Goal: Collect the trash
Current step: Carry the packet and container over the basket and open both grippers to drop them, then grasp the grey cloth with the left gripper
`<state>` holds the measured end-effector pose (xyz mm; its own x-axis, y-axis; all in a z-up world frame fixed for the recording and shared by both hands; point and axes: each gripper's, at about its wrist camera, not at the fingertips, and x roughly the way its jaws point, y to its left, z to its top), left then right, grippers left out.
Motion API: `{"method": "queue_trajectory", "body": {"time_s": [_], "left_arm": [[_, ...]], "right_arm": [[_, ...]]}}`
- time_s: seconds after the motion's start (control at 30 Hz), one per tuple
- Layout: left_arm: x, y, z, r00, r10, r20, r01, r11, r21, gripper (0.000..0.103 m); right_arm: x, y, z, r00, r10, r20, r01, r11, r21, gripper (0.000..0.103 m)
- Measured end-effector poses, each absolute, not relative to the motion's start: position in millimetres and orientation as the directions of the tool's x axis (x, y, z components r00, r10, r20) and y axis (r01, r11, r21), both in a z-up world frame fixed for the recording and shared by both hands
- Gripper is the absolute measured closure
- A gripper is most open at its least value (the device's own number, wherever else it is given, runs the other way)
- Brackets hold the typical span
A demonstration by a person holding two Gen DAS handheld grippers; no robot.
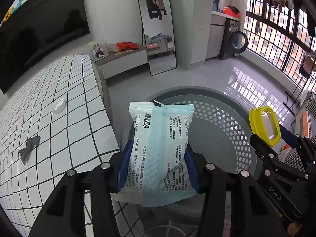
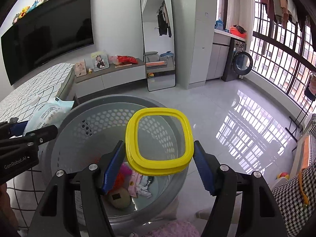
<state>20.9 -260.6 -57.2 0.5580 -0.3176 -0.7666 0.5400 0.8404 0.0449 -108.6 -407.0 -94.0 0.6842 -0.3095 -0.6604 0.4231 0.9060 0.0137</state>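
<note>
My left gripper [image 1: 158, 154] is shut on a pale blue-and-white wipes packet [image 1: 160, 148], held upright above the near rim of a grey perforated basket [image 1: 217, 118]. The packet also shows in the right wrist view [image 2: 49, 112]. My right gripper [image 2: 159, 158] holds a yellow-rimmed clear lid [image 2: 158, 140] between its blue pads over the basket [image 2: 110, 118]. The lid also shows in the left wrist view [image 1: 264, 125]. Trash lies at the basket's bottom [image 2: 128, 185].
A table with a black-grid white cloth [image 1: 49, 108] stands left of the basket, with a white cap [image 1: 58, 105] and a dark crumpled scrap [image 1: 29, 148] on it. A TV, low cabinet and mirror [image 2: 158, 39] stand behind. A houndstooth seat [image 2: 296, 187] is at right.
</note>
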Motion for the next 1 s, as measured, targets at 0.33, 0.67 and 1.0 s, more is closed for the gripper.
{"method": "queue_trajectory", "body": {"time_s": [0.33,0.67,1.0], "left_arm": [[23.4,-264.2,-61.6,0.555,-0.309,-0.772,0.536,0.843,0.047,0.044],[20.6,-261.7,-59.1,0.571,-0.294,-0.766,0.512,0.857,0.053,0.033],[21.0,-256.1,-56.4,0.587,-0.289,-0.756,0.496,0.866,0.055,0.031]], "right_arm": [[-101.1,-405.0,-95.0,0.689,-0.284,-0.667,0.398,0.917,0.022,0.036],[-104.4,-404.0,-91.4,0.692,-0.305,-0.655,0.409,0.913,0.007,0.027],[-105.3,-397.4,-88.4,0.696,-0.298,-0.653,0.414,0.91,0.026,0.027]]}}
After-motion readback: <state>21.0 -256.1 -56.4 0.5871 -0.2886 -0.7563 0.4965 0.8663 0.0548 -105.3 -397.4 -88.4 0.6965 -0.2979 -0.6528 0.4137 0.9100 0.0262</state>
